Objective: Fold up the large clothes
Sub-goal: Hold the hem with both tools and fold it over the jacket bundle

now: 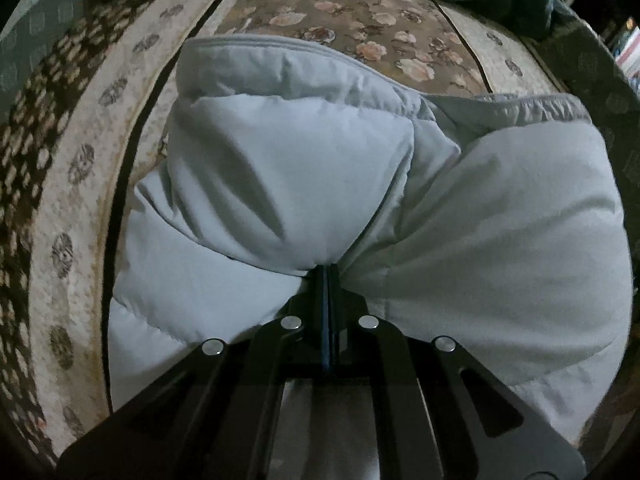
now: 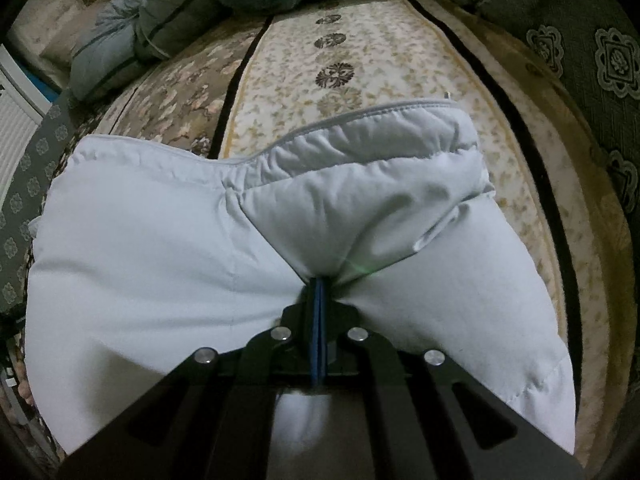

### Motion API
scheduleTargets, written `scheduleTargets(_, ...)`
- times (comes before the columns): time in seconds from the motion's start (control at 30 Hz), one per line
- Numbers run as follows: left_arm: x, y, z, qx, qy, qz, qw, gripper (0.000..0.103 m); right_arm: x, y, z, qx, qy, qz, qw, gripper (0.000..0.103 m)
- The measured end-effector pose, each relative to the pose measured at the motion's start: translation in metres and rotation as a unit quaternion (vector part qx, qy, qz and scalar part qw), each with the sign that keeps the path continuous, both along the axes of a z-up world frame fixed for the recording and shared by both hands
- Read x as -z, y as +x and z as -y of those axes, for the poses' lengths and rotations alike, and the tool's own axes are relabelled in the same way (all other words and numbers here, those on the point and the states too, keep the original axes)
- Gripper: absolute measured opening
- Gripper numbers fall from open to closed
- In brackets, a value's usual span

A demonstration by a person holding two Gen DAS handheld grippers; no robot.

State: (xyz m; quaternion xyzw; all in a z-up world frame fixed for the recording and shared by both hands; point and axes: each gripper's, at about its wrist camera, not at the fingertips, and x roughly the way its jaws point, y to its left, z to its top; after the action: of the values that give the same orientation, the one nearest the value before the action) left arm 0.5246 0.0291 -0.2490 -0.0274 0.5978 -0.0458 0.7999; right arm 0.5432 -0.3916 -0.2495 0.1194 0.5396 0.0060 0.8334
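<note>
Left gripper (image 1: 328, 270) reaches forward and down over a pale grey padded jacket (image 1: 460, 240), its 2 fingers pressed together on a pinch of the fabric, which bunches and creases outward from the tips. Its linkage hides the jacket's near edge. Ahead of the tips a puffy fold rises, and a piped hem (image 1: 280, 46) runs across beyond it. Under and past the jacket lies a floral carpet (image 1: 360, 20).

Right gripper (image 2: 319, 280) sits in the same forward, downward pose, fingers closed on a gathered pinch of the jacket (image 2: 140, 260). Fabric spreads to both sides, its long axis crosswise to the fingers. A hemmed edge (image 2: 360, 116) lies ahead, over the patterned carpet (image 2: 340, 52). Dark bundled cloth (image 2: 132, 40) beyond, up-left, is hard to identify.
</note>
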Motion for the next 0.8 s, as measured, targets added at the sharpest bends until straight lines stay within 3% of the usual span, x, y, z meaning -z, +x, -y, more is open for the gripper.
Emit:
scheduleTargets(0.23, -0.002, -0.006, 0.012, 0.015, 0.053, 0.025, 0.9982, 0.003, 0.001, -0.001, -0.001, -0.001, -0.002, 0.009, 1.0, 0.0)
scheduleTargets(0.8, -0.001, -0.004, 0.015, 0.018, 0.069, 0.038, 0.9967, 0.003, 0.002, -0.002, -0.005, -0.005, -0.014, 0.023, 1.0, 0.0)
